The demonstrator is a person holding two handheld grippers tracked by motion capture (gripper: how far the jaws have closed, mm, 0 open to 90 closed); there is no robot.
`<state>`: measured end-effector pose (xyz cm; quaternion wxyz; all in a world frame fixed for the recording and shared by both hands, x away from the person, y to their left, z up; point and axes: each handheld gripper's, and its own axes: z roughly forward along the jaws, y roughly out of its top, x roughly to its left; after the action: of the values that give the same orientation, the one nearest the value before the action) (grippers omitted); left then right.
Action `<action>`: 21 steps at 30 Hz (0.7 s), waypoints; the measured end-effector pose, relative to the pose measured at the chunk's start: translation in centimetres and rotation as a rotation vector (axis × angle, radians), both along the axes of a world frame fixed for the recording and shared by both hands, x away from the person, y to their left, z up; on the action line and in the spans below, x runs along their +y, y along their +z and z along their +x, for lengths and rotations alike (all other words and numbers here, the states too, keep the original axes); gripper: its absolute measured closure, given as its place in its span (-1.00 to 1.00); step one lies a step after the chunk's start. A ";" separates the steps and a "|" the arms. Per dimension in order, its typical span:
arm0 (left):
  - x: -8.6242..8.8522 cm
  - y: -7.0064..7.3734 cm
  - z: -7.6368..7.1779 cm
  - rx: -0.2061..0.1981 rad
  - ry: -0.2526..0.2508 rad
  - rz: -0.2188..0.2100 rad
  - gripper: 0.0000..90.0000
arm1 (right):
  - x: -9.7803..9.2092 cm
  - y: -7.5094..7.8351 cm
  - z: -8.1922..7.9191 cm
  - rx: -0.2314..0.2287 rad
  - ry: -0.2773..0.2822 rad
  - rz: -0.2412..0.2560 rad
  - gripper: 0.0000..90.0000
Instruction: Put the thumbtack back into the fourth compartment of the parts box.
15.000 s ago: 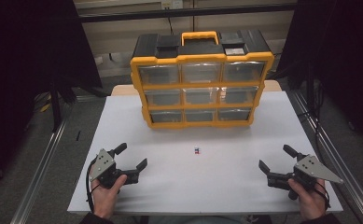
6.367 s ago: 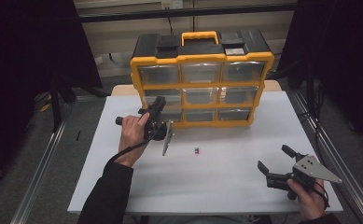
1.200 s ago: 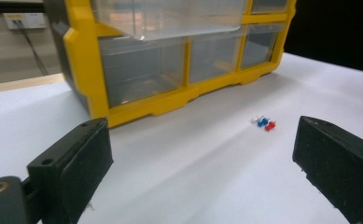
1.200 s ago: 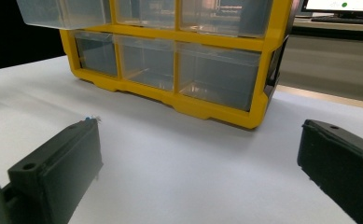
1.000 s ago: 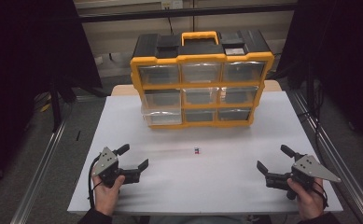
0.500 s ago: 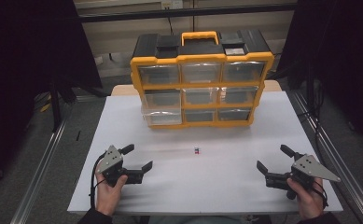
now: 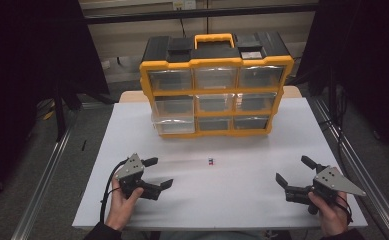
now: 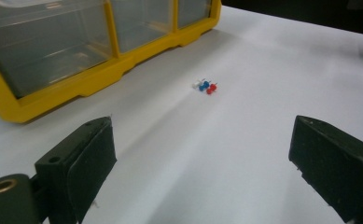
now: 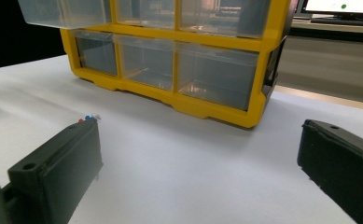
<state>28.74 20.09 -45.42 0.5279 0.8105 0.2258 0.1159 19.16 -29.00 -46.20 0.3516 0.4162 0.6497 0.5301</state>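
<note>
A yellow organiser cabinet [image 7: 214, 85] with clear drawers stands at the back of the white table [image 7: 242, 200]. One left-column drawer [image 7: 168, 125], above the bottom row, sticks out partway. A tiny cluster of white, blue and red push pins [image 7: 210, 161] lies mid-table in front of it, also seen as pins [image 8: 205, 86] and pins [image 9: 88, 118]. My left gripper [image 7: 158, 172] rests open near the front left, jaws toward the pins. My right gripper [image 7: 294, 170] rests open at the front right. Both hold nothing.
The cabinet front [image 8: 76, 88] is close on the left of the left gripper view, and the cabinet [image 9: 179, 56] fills the back of the right gripper view. Metal rails [image 7: 47, 180] run along both table sides. A monitor [image 9: 342, 5] stands beyond the table.
The left hand reached to the cabinet, a left-column drawer now sticks out, and the hand came back to the front left. In the last second the left gripper shifted slightly right. The right gripper stayed put.
</note>
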 end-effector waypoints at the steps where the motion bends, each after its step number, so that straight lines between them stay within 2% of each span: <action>1: 0.0 0.0 0.0 0.000 0.000 0.000 -0.84 | 0.0 0.0 0.0 0.000 0.000 0.000 -1.00; 2: -0.2 0.1 0.0 -0.001 0.000 0.013 -0.85 | -0.1 0.0 -0.1 0.000 0.002 0.002 -1.00; 3: -0.6 0.3 0.2 -0.004 -0.024 0.015 -0.85 | 0.0 0.0 -0.1 -0.003 -0.002 0.008 -1.00; 5: -1.1 0.5 0.3 -0.004 -0.026 0.021 -0.85 | 0.0 0.0 0.0 -0.001 0.004 -0.002 -1.00; 7: -1.5 0.5 0.6 -0.002 -0.059 0.045 -0.85 | 0.0 0.0 0.0 -0.003 0.007 -0.002 -1.00; 11: -2.2 0.6 1.0 0.015 -0.090 0.038 -0.86 | 0.0 0.0 -0.1 0.000 0.006 -0.002 -1.00; 13: -2.8 0.7 1.1 0.029 -0.116 0.092 -0.86 | 0.0 0.0 0.0 -0.003 0.005 -0.002 -1.00; 16: -3.6 0.4 1.5 0.050 -0.151 0.108 -0.86 | 0.1 0.0 -0.1 0.000 0.007 -0.005 -1.00; 17: -4.1 0.2 1.6 0.072 -0.185 0.128 -0.87 | 0.0 0.0 -0.1 0.000 0.009 -0.004 -1.00; 20: -5.1 0.0 1.8 0.068 -0.200 0.143 -0.86 | 0.0 0.0 0.0 -0.005 0.010 -0.005 -1.00; 21: -5.3 0.0 1.9 0.072 -0.207 0.136 -0.87 | 0.0 0.0 0.0 -0.004 0.011 -0.007 -1.00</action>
<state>30.62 14.74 -45.42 0.4723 0.8670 0.1517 0.0466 19.14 -28.99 -46.21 0.3514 0.4104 0.6531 0.5307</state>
